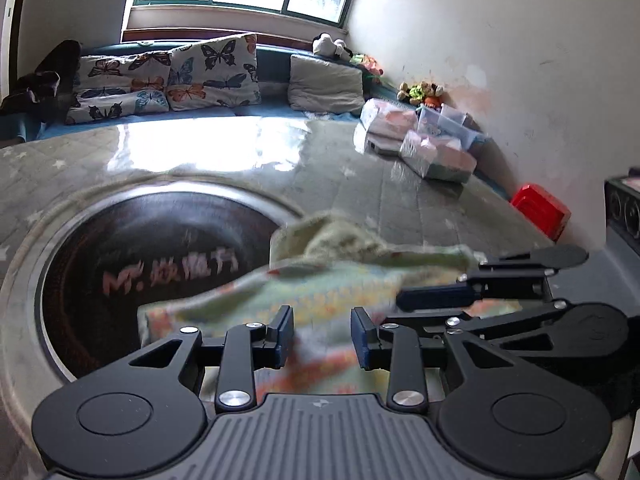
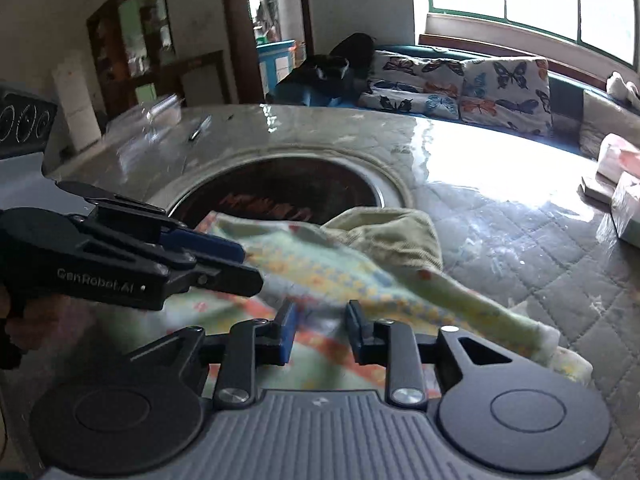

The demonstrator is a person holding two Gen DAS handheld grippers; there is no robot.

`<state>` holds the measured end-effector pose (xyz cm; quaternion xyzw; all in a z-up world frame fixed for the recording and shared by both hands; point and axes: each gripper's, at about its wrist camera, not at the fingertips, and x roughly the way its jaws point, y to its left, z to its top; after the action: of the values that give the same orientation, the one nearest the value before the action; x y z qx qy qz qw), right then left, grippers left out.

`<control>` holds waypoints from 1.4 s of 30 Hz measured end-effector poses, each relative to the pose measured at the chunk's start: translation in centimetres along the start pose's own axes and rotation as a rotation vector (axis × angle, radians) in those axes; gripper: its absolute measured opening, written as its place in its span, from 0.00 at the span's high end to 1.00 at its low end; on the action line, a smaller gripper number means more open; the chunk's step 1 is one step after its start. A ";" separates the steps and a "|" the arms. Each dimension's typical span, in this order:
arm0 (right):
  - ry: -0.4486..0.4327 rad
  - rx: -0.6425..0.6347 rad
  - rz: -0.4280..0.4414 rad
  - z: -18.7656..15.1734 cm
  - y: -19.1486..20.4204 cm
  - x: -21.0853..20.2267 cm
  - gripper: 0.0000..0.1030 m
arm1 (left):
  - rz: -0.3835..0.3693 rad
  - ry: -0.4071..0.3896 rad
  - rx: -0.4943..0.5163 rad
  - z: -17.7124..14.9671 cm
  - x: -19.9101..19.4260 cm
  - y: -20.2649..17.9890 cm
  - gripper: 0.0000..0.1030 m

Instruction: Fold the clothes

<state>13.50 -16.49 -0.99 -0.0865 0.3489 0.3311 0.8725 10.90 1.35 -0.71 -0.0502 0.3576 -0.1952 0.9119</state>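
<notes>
A small pale-green garment with a coloured pattern lies bunched on the table, partly over the dark round inset; it also shows in the right wrist view. My left gripper is open just above the cloth, nothing between its pads. My right gripper is also open over the cloth. The right gripper appears in the left wrist view at the garment's right edge, and the left gripper appears in the right wrist view at its left edge. Both views are motion-blurred.
The table has a quilted grey cover under clear plastic and a dark round inset with lettering. Plastic boxes sit at the far right, a red crate by the wall, and butterfly cushions on a bench behind.
</notes>
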 end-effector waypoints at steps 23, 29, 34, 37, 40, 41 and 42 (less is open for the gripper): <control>-0.034 0.032 0.040 -6.1 1.9 -5.8 0.60 | 0.050 -0.054 0.006 -6.6 -5.5 -1.0 0.64; -0.015 0.077 -0.026 -7.5 -0.1 -7.0 0.61 | 0.046 -0.059 -0.012 -6.8 -5.8 -0.8 0.64; -0.027 0.127 -0.064 -7.8 -1.7 -7.8 0.61 | 0.047 -0.054 -0.015 -6.7 -5.9 -0.9 0.63; -0.035 0.157 -0.086 -7.9 -2.7 -8.2 0.61 | 0.045 -0.052 -0.024 -6.5 -6.0 -0.9 0.61; -0.042 0.186 -0.108 -8.1 -3.7 -8.6 0.64 | 0.046 -0.050 -0.028 -6.6 -6.0 -0.8 0.61; -0.041 0.191 -0.108 -8.3 -3.9 -8.5 0.67 | 0.044 -0.050 -0.030 -6.6 -6.1 -0.8 0.61; -0.040 0.196 -0.108 -8.6 -4.1 -8.5 0.68 | 0.042 -0.049 -0.030 -6.6 -6.2 -0.7 0.61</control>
<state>6.81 -27.30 -2.05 -0.0126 0.3571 0.2497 0.9000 2.12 3.47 -1.49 -0.0612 0.3388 -0.1690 0.9235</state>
